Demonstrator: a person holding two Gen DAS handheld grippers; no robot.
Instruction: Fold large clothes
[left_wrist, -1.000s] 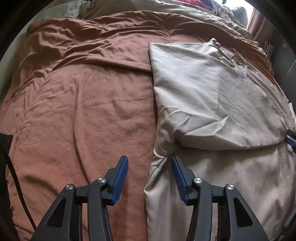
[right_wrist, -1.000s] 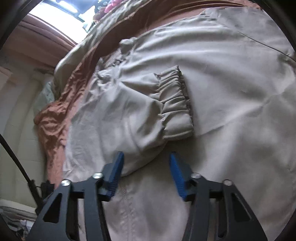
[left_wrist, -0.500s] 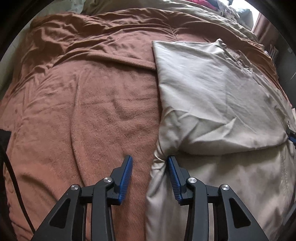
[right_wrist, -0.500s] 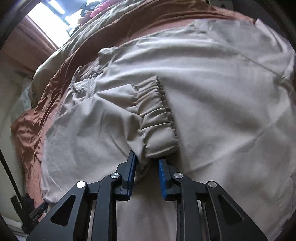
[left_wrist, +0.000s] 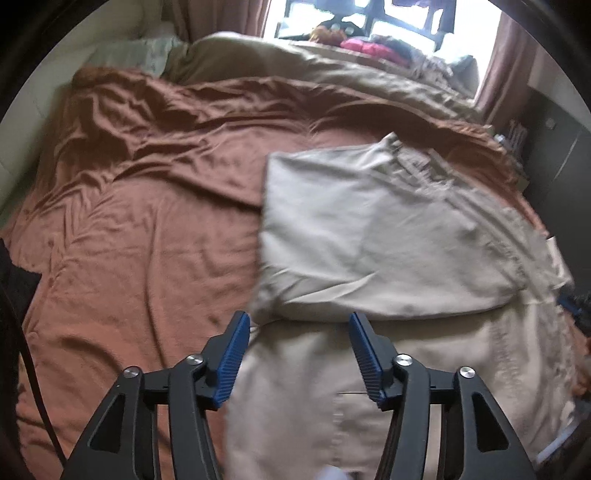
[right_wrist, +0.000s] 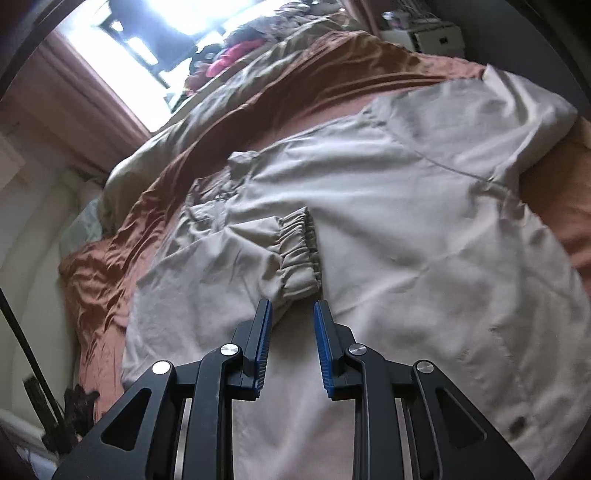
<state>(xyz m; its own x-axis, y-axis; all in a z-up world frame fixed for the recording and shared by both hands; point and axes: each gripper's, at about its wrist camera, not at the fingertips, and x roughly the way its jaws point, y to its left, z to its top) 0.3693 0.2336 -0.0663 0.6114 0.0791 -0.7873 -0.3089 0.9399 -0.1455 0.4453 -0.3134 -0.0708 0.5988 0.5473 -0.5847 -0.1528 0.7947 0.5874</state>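
A large beige jacket (left_wrist: 373, 236) lies on a brown bed cover (left_wrist: 140, 229), with one side folded over its body. My left gripper (left_wrist: 299, 321) is open and empty, hovering just in front of the folded edge. In the right wrist view the jacket (right_wrist: 424, 229) shows its folded sleeve with an elastic cuff (right_wrist: 299, 254) lying on the body. My right gripper (right_wrist: 291, 308) is open, just below the cuff, holding nothing.
The bed cover (right_wrist: 110, 266) is wrinkled toward the far side. An olive duvet (left_wrist: 332, 74) and a pile of clothes (left_wrist: 373, 46) lie by the window. Dark furniture (left_wrist: 554, 155) stands at the right of the bed. A black cable (left_wrist: 33, 384) hangs at the left.
Both grippers have opened wider and drawn back and up from the jacket. The right gripper was closing round the sleeve below the cuff half a second ago and now stands clear of it.
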